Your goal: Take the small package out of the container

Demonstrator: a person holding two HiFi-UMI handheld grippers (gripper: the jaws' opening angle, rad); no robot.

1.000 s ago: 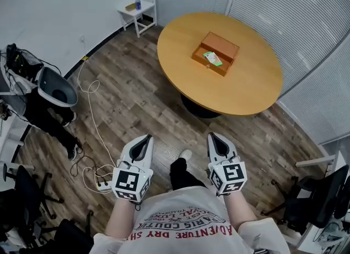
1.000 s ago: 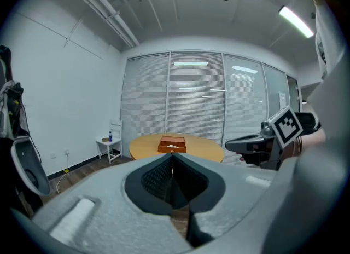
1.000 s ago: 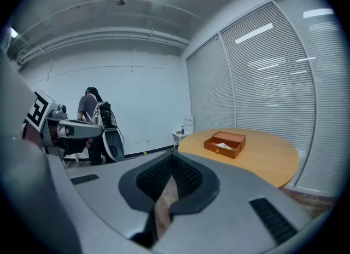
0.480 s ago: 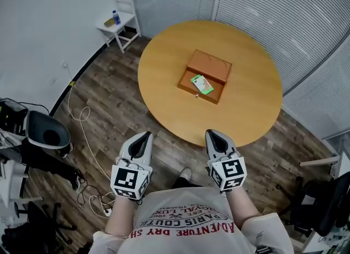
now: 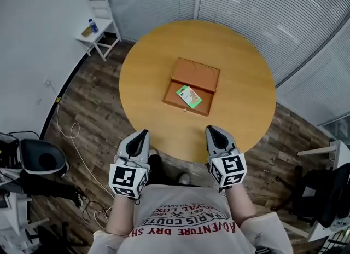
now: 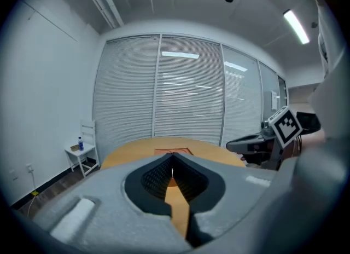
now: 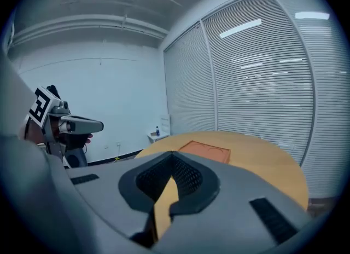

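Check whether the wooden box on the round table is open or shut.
Open: the box has its lid folded back flat, small package exposed inside.

Package [image 5: 188, 96] in container [image 5: 174, 104] on table [image 5: 240, 102]

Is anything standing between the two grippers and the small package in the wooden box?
Nothing visible does. The small package lies exposed in the open wooden box, and only bare round table separates it from the left gripper and right gripper, both shut and empty.

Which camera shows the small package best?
The head view: it looks down into the open box, with the package lying inside. Both gripper views see the box only edge-on; the package is hidden.
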